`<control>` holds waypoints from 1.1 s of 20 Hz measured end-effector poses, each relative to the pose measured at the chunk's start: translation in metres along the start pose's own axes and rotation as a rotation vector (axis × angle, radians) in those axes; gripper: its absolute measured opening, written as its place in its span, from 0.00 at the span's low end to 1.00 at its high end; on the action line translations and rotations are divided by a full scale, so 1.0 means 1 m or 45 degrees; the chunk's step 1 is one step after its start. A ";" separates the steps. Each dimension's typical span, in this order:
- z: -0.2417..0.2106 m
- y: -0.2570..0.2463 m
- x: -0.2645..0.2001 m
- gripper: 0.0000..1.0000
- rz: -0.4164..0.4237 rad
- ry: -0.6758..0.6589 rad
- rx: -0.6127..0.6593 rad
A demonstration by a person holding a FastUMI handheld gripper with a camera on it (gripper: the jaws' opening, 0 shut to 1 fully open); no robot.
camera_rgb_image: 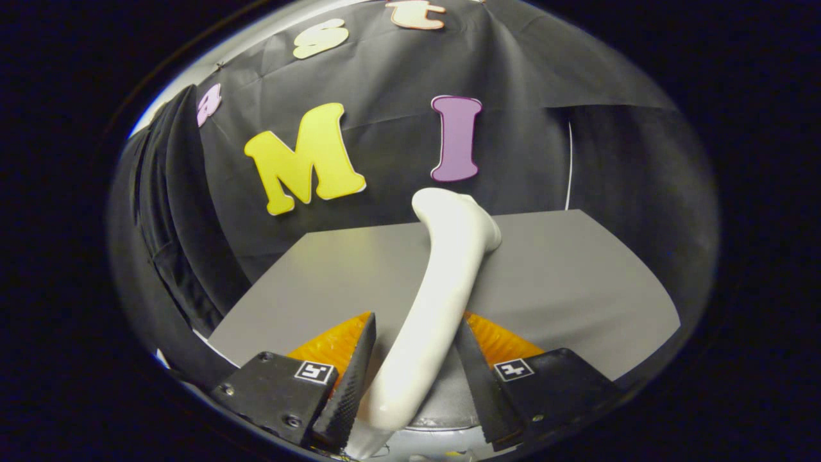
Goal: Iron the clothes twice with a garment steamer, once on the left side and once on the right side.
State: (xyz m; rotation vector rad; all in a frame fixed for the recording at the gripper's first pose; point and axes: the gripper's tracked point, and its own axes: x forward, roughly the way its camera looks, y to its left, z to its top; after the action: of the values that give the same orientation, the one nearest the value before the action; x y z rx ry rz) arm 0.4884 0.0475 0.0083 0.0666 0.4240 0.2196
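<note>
A dark garment (pixel 170 212) hangs at the far left, against the black cloth wall beside the bench. The flat grey bench (pixel 564 282) spreads out beyond the fingers. The gripper (pixel 414 366) has its fingers (pixel 349 378) closed to a narrow gap, both pinching the slim handle of the white, curved plastic garment steamer (pixel 442 289). The handle runs up from between the fingers and bends forward over the bench, ending in a broader head just in front of the wall. The right finger presses the handle's other side.
</note>
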 end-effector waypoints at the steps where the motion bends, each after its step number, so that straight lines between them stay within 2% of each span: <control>1: 0.002 -0.002 0.000 0.72 -0.009 -0.010 0.034; 4: 0.001 -0.002 -0.003 0.63 -0.004 -0.001 0.073; 7: 0.005 0.011 -0.006 0.45 0.041 -0.025 0.089; 9: 0.008 0.016 -0.011 0.38 0.032 -0.067 0.057; 13: 0.011 0.019 -0.029 0.35 0.019 -0.100 0.039; 16: 0.015 0.026 -0.060 0.35 0.012 -0.150 0.053; 22: 0.037 0.077 -0.126 0.35 -0.013 -0.273 0.059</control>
State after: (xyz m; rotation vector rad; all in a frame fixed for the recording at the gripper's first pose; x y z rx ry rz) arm 0.3762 0.0930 0.1009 0.1324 0.2156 0.1900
